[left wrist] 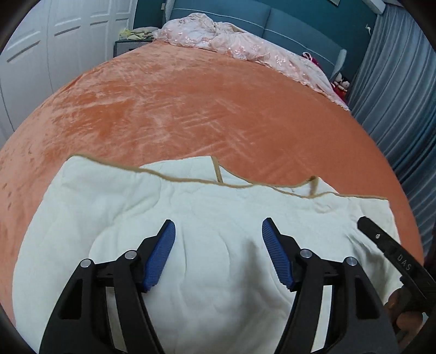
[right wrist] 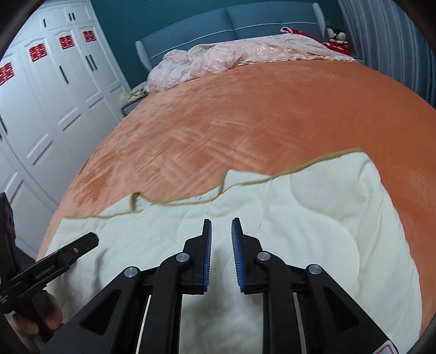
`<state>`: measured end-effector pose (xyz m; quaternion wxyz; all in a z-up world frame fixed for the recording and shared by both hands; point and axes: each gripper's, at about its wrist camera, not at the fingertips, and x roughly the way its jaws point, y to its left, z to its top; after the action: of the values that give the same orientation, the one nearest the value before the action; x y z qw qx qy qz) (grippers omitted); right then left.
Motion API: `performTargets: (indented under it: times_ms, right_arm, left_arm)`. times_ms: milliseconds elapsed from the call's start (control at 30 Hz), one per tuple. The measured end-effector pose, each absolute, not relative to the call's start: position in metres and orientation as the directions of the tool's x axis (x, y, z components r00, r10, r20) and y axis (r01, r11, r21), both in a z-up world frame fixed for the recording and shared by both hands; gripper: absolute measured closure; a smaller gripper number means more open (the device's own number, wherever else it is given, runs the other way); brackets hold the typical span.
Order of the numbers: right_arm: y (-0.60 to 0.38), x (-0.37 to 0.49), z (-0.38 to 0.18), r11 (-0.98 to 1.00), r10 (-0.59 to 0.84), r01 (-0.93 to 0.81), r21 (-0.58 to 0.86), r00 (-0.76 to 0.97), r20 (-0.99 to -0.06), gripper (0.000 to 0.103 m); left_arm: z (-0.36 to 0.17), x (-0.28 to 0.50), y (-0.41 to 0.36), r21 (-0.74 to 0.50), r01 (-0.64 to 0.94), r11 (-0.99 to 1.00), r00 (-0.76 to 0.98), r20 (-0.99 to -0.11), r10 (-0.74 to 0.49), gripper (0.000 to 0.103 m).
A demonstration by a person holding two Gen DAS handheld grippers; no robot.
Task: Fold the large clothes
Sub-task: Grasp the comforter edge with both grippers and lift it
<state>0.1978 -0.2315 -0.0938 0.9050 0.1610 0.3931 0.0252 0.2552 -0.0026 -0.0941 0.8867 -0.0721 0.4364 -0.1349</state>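
A large cream quilted cloth (left wrist: 114,207) with tan edging lies folded over on the orange bed cover (left wrist: 177,109), its trimmed edges running unevenly along the far side. My left gripper (left wrist: 219,222) hovers over the middle of the cloth, open wide, with nothing between its blue pads (left wrist: 160,253). In the right wrist view the same cloth (right wrist: 327,217) spreads below my right gripper (right wrist: 222,220), whose jaws stand a narrow gap apart with no fabric between them. Each gripper shows in the other's view: the right gripper (left wrist: 381,239) at the cloth's right side, the left gripper (right wrist: 68,253) at its left side.
Crumpled pink bedding (right wrist: 231,60) is heaped at the head of the bed against a teal headboard (right wrist: 218,24). White wardrobe doors (right wrist: 54,95) stand along the left side, grey curtains (left wrist: 395,95) along the right. A broad stretch of orange cover (right wrist: 245,122) lies beyond the cloth.
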Motion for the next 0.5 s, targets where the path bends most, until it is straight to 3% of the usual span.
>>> performTargets:
  times_ms: [167, 500]
  right_arm:
    - [-0.196, 0.177, -0.113, 0.968, 0.177, 0.03, 0.249, 0.622, -0.763, 0.085]
    - [-0.181, 0.178, -0.144, 0.989, 0.097, 0.022, 0.149, 0.665, -0.741, 0.087]
  left_arm:
    - [-0.112, 0.223, -0.013, -0.233, 0.174, 0.957, 0.542, -0.788, -0.291, 0.039]
    - [-0.137, 0.214, -0.032, -0.111, 0.191, 0.975, 0.613, -0.763, -0.207, 0.029]
